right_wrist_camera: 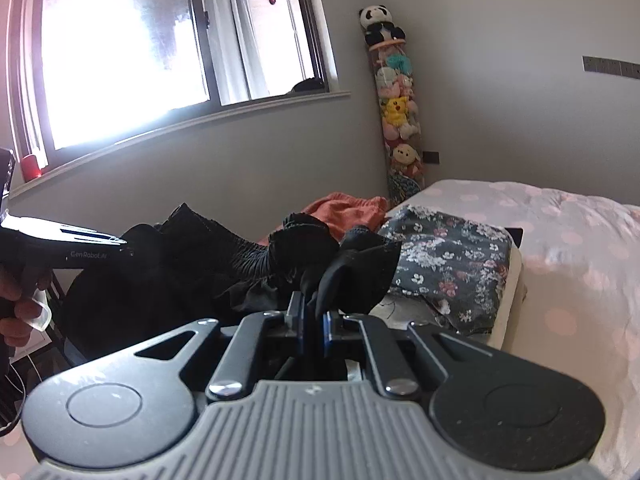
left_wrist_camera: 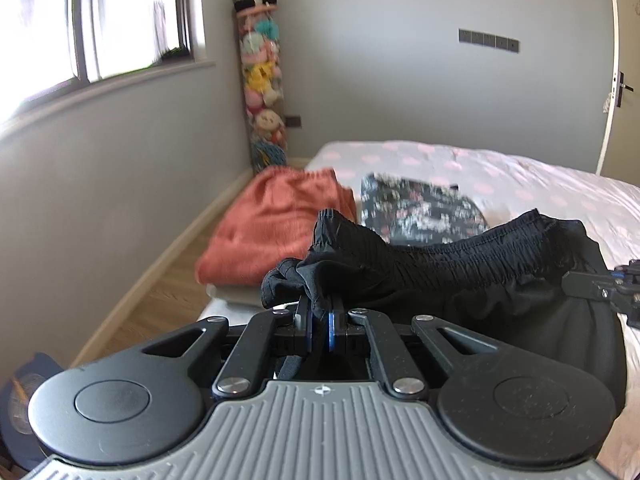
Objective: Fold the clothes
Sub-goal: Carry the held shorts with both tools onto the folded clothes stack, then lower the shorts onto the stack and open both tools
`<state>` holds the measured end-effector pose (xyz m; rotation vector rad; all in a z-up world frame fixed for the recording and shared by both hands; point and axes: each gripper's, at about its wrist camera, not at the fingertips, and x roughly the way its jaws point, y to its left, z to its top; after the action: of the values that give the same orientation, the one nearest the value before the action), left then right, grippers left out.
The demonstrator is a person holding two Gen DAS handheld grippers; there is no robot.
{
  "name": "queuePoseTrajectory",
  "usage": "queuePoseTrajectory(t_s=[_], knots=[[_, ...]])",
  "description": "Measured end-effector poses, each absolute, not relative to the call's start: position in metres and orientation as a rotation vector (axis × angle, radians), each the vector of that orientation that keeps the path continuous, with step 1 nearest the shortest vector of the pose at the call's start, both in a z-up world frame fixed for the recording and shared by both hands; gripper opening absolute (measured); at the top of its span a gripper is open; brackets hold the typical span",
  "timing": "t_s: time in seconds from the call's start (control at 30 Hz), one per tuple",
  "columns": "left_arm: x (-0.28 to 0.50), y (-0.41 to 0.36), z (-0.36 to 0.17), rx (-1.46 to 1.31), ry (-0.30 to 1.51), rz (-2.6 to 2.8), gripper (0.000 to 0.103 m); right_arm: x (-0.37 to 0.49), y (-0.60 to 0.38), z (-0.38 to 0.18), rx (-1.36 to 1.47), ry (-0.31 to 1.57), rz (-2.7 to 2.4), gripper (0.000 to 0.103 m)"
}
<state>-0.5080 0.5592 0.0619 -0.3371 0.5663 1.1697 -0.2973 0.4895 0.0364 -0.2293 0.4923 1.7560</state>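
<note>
We see the left gripper (left_wrist_camera: 320, 316) with its blue-padded fingers (left_wrist_camera: 307, 322) pinched together on a bunched corner of the black garment (left_wrist_camera: 440, 264). The right gripper (right_wrist_camera: 314, 320) is likewise clamped on black fabric at the other end of the elastic waistband (right_wrist_camera: 248, 258). Both tools point forward, roughly level, side by side, and the ruched waistband stretches between them, lifted above the bed (left_wrist_camera: 540, 184); the rest of the garment hangs down below the band.

In the right wrist view the left gripper's body comes in from the left edge, with a person's hand (right_wrist_camera: 16, 300) wrapped around its handle. In the left wrist view only the tip of the right gripper shows at the right edge, touching the cloth.

Beyond the black garment we note an orange garment (left_wrist_camera: 276, 220) and a dark floral garment (left_wrist_camera: 424, 208) lying next to each other on the bed, near its far corner. A tall tube of plush toys (left_wrist_camera: 262, 80) stands in the room corner, a panda on top.
</note>
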Motion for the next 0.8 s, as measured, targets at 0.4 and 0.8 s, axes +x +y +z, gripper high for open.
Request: queuePoseTrajectory(t_s=[0.4, 0.8], knots=[[-0.543, 0.602, 0.0, -0.497, 0.538, 1.116, 0.017, -0.289, 0.531, -0.02, -0.293, 0.655, 1.694, 0.012], [-0.566, 0.582, 0.036, -0.503, 0.481, 1.205, 0.048, -0.261, 0.505, 0.002, -0.199, 0.709, 1.625, 0.042]])
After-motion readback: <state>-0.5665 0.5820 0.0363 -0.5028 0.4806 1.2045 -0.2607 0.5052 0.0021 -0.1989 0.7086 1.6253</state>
